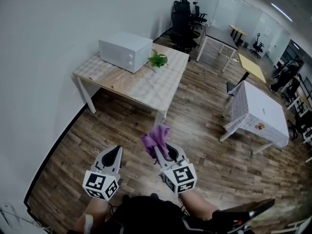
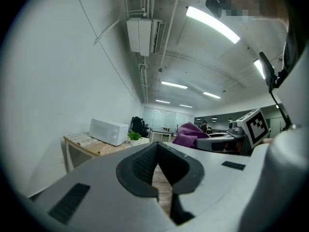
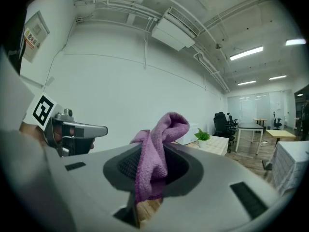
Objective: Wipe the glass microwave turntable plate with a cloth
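A purple cloth [image 1: 156, 138] hangs bunched from my right gripper [image 1: 161, 153], whose jaws are shut on it. In the right gripper view the cloth [image 3: 157, 151] stands up between the jaws, and the right gripper [image 3: 150, 180] points toward a white wall. My left gripper [image 1: 115, 152] is held beside it at waist height, shut with nothing in it; its jaws [image 2: 157, 167] meet in the left gripper view. The white microwave [image 1: 125, 51] sits with its door closed on a far wooden table [image 1: 141, 86]. No glass turntable plate shows in any view.
A small potted plant [image 1: 157, 60] stands right of the microwave. A white-covered table [image 1: 258, 112] is at the right, and office chairs [image 1: 185, 18] and desks are at the back. Wood floor [image 1: 117, 130] lies between me and the table, with a white wall on the left.
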### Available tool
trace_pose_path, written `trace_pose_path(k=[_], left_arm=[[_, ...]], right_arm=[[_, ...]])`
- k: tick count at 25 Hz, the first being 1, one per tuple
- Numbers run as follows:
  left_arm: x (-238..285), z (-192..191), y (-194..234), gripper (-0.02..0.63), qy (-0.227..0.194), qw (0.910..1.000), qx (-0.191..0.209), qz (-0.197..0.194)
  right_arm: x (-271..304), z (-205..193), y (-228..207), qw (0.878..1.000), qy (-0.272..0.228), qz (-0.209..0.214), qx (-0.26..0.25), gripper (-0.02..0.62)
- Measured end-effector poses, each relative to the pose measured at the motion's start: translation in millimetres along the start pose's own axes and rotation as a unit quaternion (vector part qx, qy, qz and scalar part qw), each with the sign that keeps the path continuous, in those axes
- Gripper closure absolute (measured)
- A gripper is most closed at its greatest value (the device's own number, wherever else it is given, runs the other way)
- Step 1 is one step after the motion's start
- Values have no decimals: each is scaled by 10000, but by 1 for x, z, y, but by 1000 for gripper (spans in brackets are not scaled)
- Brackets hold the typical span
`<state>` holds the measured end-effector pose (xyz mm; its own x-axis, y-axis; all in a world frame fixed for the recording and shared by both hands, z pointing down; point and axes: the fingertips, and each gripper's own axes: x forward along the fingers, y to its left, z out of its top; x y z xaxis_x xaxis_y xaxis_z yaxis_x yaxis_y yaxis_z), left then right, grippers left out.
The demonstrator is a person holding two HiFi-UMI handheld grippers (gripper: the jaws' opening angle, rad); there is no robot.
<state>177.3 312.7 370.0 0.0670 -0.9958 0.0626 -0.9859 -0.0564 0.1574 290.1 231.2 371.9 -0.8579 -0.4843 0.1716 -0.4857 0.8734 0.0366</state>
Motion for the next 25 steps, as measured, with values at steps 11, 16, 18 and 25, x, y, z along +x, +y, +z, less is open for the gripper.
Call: trace_pose_path(k=[11,16,18,25], left_arm=[[-15,-1,32,603,36,9999,-38,-160],[-25,-1,48,603,13,9995,-24,-324],[-30,-4,55,603,20,9994,-13,-347],[-42,-4,73,603,-100,9994,-114,-302]], right_arm=[[21,13,22,9997,-96,-210,15,503],[29,7,37,9994,-1,-340,14,503],[31,7,44,9992,11,-399,-19,502],[40,16,63,9987,13,-310,-412,502]])
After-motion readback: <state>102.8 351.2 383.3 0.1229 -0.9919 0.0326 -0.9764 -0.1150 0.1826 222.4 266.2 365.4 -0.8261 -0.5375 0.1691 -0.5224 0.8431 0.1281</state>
